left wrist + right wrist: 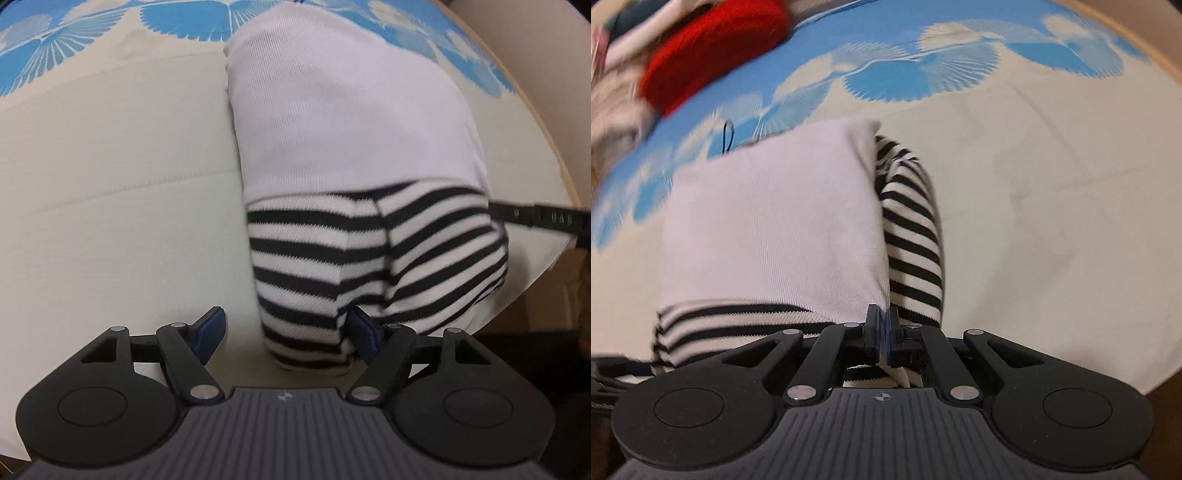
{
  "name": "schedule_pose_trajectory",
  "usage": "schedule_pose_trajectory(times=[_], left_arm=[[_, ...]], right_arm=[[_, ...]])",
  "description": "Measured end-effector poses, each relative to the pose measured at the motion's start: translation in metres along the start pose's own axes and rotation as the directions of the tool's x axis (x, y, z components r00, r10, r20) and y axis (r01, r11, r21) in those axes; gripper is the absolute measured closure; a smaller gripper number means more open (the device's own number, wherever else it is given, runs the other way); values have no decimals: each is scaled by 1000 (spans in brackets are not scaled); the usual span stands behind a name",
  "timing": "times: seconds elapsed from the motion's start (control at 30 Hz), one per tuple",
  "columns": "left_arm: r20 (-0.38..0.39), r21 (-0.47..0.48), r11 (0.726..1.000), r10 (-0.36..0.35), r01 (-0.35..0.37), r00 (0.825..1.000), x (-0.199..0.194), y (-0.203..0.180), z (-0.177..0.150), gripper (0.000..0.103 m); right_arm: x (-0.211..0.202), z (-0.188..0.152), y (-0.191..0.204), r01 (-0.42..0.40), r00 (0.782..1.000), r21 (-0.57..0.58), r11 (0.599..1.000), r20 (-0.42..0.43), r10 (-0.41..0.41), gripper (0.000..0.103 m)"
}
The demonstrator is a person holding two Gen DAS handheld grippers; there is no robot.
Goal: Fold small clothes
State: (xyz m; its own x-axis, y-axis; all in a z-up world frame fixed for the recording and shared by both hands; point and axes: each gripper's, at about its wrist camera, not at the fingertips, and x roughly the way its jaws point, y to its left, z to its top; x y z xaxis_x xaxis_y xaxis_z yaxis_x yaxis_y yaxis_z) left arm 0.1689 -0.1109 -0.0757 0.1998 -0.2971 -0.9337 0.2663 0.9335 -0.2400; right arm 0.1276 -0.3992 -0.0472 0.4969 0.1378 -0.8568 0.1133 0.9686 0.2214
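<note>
The small garment (pixel 343 177), white body with striped sleeves folded in, lies on the sheet (pixel 110 206). The right gripper (pixel 882 332) is clamped on its near hem; the left gripper (pixel 288 328), fingers apart, straddles a striped end. Mid-fold: next, the left should close there, then both lift and carry the hem over.

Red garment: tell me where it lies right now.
The red garment shows only in the right wrist view, at upper left on the blue-patterned sheet, beyond the striped garment and beside a blurred clothes pile.
</note>
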Motion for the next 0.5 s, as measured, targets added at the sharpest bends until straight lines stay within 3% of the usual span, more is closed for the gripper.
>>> schedule_pose_trajectory(times=[0.23, 0.33, 0.4, 0.43, 0.47, 0.5], left_arm=[[-45, -3, 1000, -7, 7, 999, -7, 13, -3, 22], [-6, -83, 992, -95, 94, 995, -29, 25, 7, 24], [88, -141, 972, -176, 187, 981, -47, 39, 17, 23], [133, -159, 965, -189, 209, 973, -54, 45, 24, 23], [170, -177, 960, -188, 218, 967, -58, 51, 30, 21], [202, -199, 955, -181, 222, 962, -60, 57, 38, 20]], right_arm=[[-1, 5, 12, 52, 998, -83, 995, 42, -49, 100], [-19, 8, 8, 50, 990, -59, 997, 137, -42, 95], [-32, 12, -2, 0, 981, 1, 1000, 193, 0, 62], [-34, 14, -7, -42, 979, 38, 998, 203, 33, 39], [-33, 15, -11, -73, 978, 66, 995, 200, 59, 30], [-31, 17, -12, -92, 979, 79, 993, 189, 76, 29]])
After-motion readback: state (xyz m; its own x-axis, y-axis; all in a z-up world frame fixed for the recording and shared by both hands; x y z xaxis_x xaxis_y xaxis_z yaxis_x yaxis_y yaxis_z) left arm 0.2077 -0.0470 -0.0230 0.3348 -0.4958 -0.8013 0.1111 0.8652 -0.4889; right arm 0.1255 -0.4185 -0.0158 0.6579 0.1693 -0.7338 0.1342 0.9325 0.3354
